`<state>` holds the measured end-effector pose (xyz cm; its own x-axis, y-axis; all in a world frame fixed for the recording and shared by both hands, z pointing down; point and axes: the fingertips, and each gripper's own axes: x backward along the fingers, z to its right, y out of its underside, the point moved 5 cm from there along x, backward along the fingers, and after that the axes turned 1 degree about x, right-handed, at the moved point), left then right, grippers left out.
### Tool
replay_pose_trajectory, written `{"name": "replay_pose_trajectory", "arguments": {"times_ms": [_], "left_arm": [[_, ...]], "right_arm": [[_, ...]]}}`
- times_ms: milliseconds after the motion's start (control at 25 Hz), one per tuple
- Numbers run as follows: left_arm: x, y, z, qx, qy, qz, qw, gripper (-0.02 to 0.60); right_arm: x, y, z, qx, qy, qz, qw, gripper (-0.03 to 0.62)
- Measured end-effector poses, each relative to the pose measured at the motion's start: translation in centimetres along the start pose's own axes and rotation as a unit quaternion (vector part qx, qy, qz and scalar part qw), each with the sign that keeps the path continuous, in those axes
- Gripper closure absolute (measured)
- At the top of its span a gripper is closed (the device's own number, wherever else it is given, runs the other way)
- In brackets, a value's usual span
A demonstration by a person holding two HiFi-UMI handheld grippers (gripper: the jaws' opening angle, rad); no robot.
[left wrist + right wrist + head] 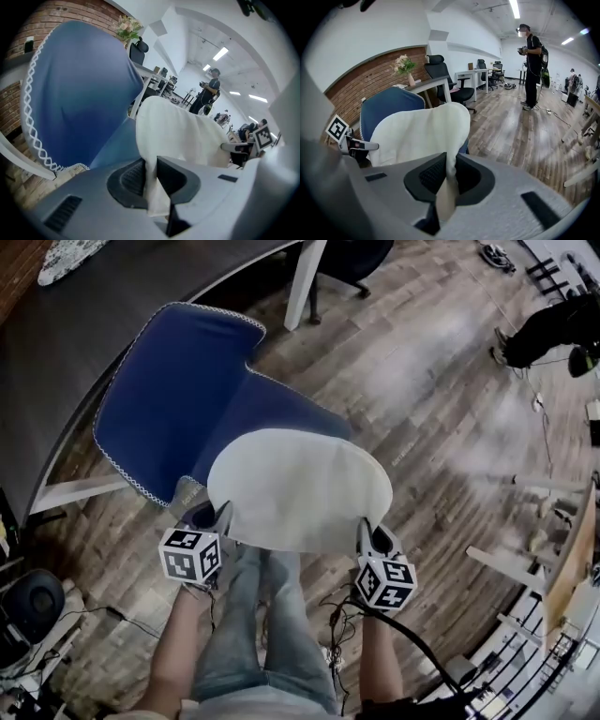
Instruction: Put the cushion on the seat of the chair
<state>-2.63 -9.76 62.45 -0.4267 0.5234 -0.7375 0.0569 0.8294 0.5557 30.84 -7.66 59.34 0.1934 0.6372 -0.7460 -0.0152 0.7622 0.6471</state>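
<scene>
The left hand-held gripper (217, 517) is clamped on the near left edge of the white cushion (300, 488), and the right hand-held gripper (368, 532) on its near right edge. The cushion hangs over the front of the blue chair (173, 395) seat, partly past it. Released here, it could slide onto the floor (441, 427), and such thin pinches might slip. No writing is readable, only square markers (190, 557).

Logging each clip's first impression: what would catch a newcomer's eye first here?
A pale cushion hangs over the seat of the blue chair, its near edge pinched at each corner by the left gripper and the right gripper. Farther off, a person stands on the wood floor.
</scene>
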Motion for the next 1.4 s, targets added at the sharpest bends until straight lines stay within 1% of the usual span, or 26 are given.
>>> {"name": "replay_pose_trajectory", "arguments": {"times_ms": [160, 320, 480, 640, 920, 1160, 1280, 1400], "left_arm": [[-2.1, 2.3, -0.7, 0.005, -0.006, -0.014, 0.9999, 0.531], [-4.3, 3.4, -1.3, 0.004, -0.011, -0.022, 0.9997, 0.531], [-4.9, 3.9, -1.3, 0.011, -0.009, -0.025, 0.9996, 0.531], [-4.9, 4.8, -1.3, 0.031, -0.006, -0.027, 0.9991, 0.531], [-5.4, 7.3, -1.2, 0.096, -0.013, -0.025, 0.9950, 0.531], [-6.6, 8.6, -1.2, 0.141, -0.028, -0.024, 0.9893, 0.531], [-7.1, 9.2, -1.7, 0.184, -0.043, -0.015, 0.9820, 0.531], [-7.8, 9.9, -1.9, 0.237, -0.053, -0.008, 0.9700, 0.531]], "right_arm": [[-1.7, 2.7, 0.7, -0.008, -0.003, -0.016, 1.000, 0.551], [-3.5, 4.2, 1.5, -0.012, -0.005, -0.025, 1.000, 0.551], [-3.9, 4.5, 1.9, -0.011, -0.004, -0.031, 0.999, 0.551], [-4.4, 4.3, 2.2, 0.001, -0.003, -0.042, 0.999, 0.551], [-6.9, 2.8, 2.7, 0.056, -0.003, -0.067, 0.996, 0.551], [-10.5, 0.6, 2.8, 0.116, -0.015, -0.092, 0.989, 0.551], [-12.3, -0.7, 2.4, 0.143, -0.027, -0.100, 0.984, 0.549], [-14.2, -2.0, 1.9, 0.177, -0.035, -0.110, 0.977, 0.549]]}}
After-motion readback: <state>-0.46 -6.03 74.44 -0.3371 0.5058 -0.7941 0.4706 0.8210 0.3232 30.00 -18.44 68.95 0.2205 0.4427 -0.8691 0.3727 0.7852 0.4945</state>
